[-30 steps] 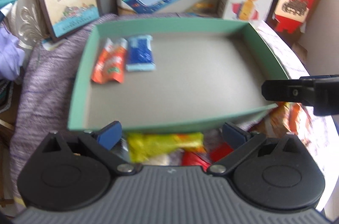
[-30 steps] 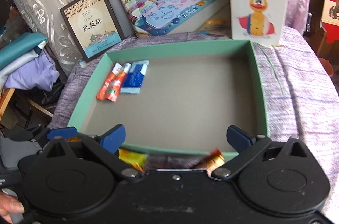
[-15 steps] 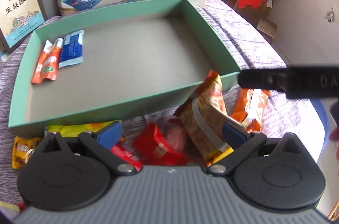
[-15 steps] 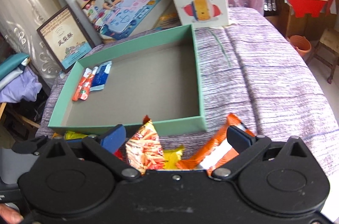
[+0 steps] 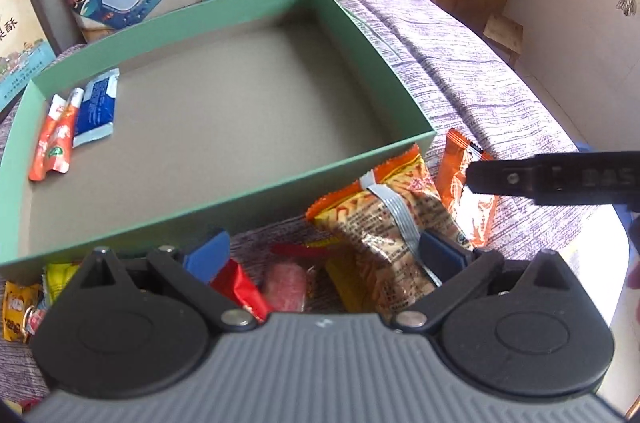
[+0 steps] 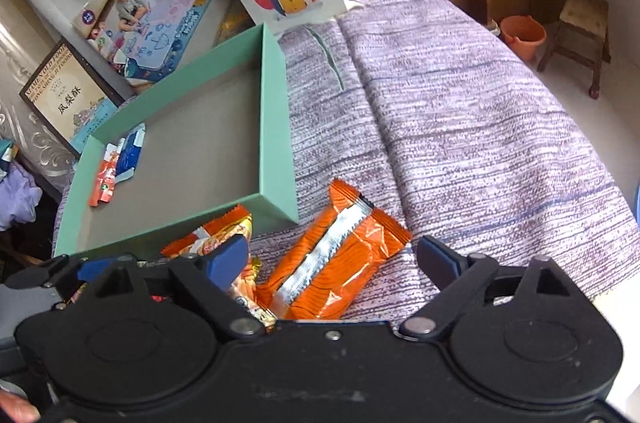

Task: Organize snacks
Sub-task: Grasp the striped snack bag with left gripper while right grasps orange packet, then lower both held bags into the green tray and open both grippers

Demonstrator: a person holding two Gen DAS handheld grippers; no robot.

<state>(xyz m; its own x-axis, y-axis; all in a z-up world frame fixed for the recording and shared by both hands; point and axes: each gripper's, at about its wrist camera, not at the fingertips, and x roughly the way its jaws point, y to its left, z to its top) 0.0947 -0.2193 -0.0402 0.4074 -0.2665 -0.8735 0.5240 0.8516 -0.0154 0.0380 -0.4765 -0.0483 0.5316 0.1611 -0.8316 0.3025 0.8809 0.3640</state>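
The shallow green box (image 5: 224, 191) is sitting on the purple cloth (image 6: 460, 127), holding only an orange-red packet (image 5: 54, 143) and a blue packet (image 5: 96, 105) lying side by side in its far left corner. The left gripper (image 5: 324, 251) is hanging spread wide over the loose snacks just outside the box's near wall, one pad resting against a printed noodle-snack bag (image 5: 384, 219) without pinching it. The right gripper (image 6: 336, 255) is hovering with its jaws, just narrowing, apart around an orange wrapper (image 6: 332, 263) beside the box's corner, not yet pressing it

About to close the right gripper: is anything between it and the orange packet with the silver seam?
Nothing visible: the orange packet lies on the purple cloth between the right gripper's open, just-narrowing jaws. A striped snack bag crowds the left finger.
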